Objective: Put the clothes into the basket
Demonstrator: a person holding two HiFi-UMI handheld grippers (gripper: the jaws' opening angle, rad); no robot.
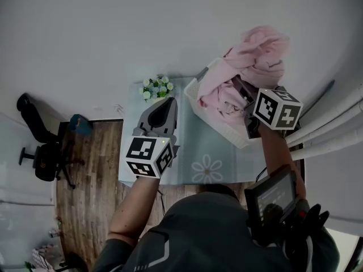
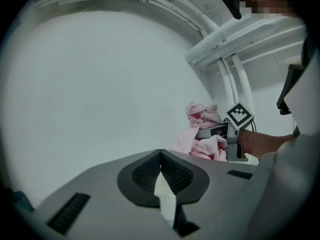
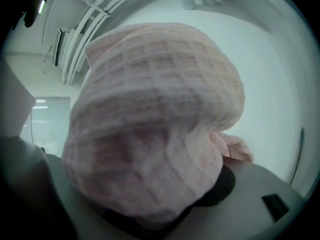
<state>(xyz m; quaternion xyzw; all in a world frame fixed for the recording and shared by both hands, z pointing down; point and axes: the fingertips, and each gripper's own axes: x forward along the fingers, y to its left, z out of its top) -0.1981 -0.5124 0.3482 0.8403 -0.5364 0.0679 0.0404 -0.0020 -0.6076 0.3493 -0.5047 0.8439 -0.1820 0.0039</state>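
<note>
Nearly done, I judge — the pink clothes (image 1: 256, 58) are heaped in the white basket (image 1: 222, 128) on the worktop (image 1: 187, 146), 1 wad (image 3: 150, 119) clamped in my right tool (image 1: 248, 111) above it, my left tool (image 1: 164, 107) closed on nothing.

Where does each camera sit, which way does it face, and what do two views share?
Head view: on the person's head, looking steeply down at table, basket and clothes; both forearms, left claw and right claw show.
Left gripper view: on the left claw, looking along its shut jaws at a white wall; right forearm shows.
Right gripper view: on the right claw, filled by the clothes it grips.
Shared: head and left gripper views both show the right claw.
</note>
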